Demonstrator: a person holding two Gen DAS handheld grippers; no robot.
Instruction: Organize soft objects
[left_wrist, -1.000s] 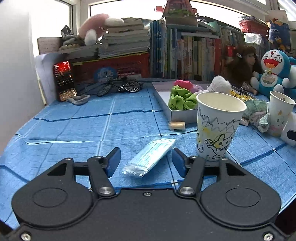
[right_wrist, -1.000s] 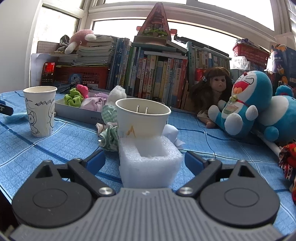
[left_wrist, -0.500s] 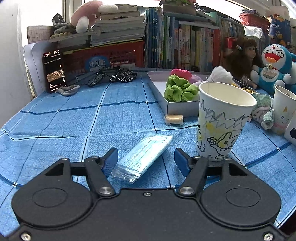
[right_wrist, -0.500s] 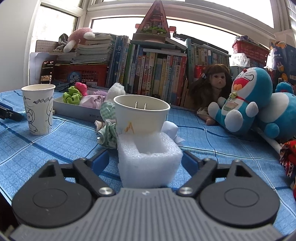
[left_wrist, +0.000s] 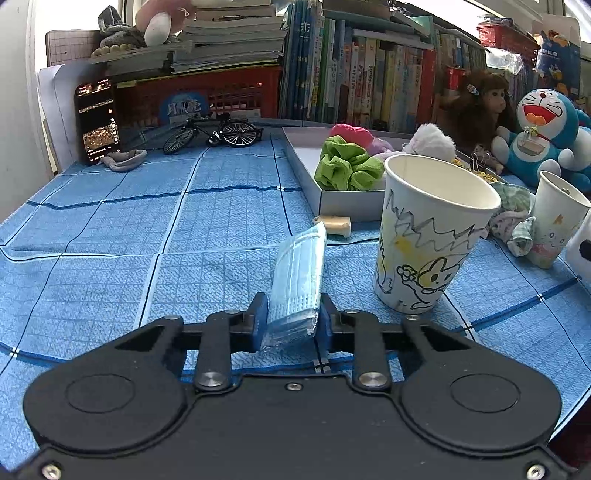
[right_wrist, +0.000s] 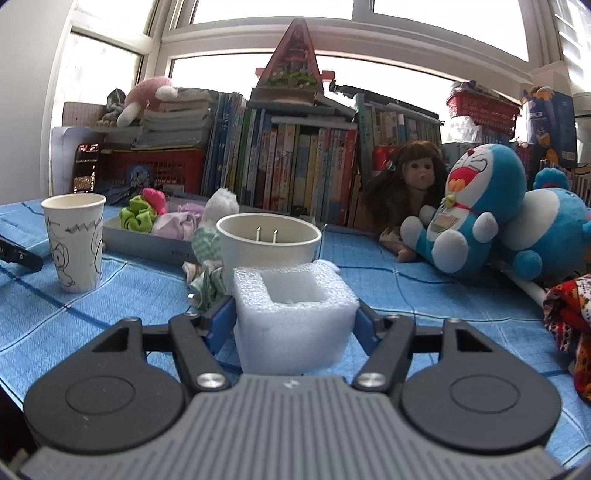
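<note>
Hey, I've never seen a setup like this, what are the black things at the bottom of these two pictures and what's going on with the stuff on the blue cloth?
There is no robot here: a person holds a two-finger gripper in each hand, and each carries a wide-angle camera that looks forward along its jaws. One picture comes from the left gripper, the other from the right gripper.

The left jaws are shut on a packet of blue face masks that lies on the blue checked tablecloth. The right jaws are closing on a white foam block, and their pads look to be at its sides.

Also on the cloth are a doodled paper cup, a second paper cup behind the foam, and a grey tray with a green scrunchie and other soft bits. A doll and a blue cat plush sit by the books.
</note>
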